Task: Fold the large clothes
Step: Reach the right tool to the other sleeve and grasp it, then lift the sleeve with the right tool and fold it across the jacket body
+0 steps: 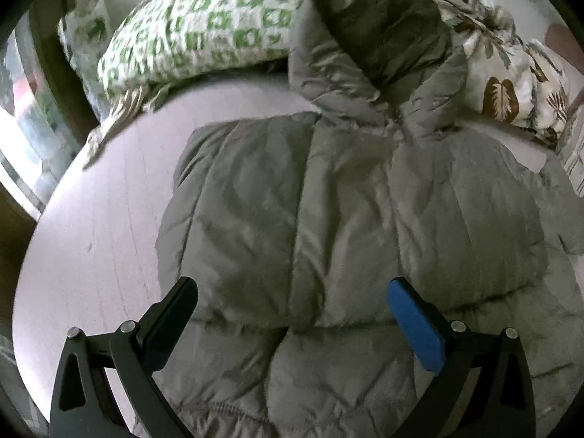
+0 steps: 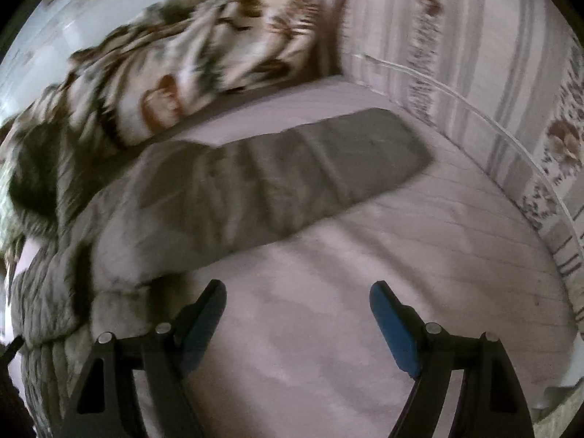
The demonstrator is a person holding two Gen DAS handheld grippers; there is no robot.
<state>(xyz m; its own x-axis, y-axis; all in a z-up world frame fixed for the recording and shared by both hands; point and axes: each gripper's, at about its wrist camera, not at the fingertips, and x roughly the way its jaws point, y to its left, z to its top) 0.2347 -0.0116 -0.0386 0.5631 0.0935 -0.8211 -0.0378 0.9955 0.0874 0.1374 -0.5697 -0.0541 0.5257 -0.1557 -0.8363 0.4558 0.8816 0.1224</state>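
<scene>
A grey quilted puffer jacket (image 1: 328, 219) lies flat on the pale bed sheet (image 1: 102, 226), its hood (image 1: 379, 43) toward the pillows. My left gripper (image 1: 292, 292) is open and empty, held above the jacket's lower body. In the right wrist view one sleeve (image 2: 284, 175) stretches out to the right across the sheet (image 2: 419, 255), and the jacket's body (image 2: 47, 292) lies at the left. My right gripper (image 2: 297, 292) is open and empty above bare sheet, just in front of the sleeve.
A green-and-white patterned pillow (image 1: 197, 33) lies at the head of the bed. A leaf-print blanket (image 1: 511, 73) is bunched behind the hood; it also shows in the right wrist view (image 2: 189, 54). A striped floral wall (image 2: 474, 54) with a thin white cable (image 2: 467, 106) borders the bed on the right.
</scene>
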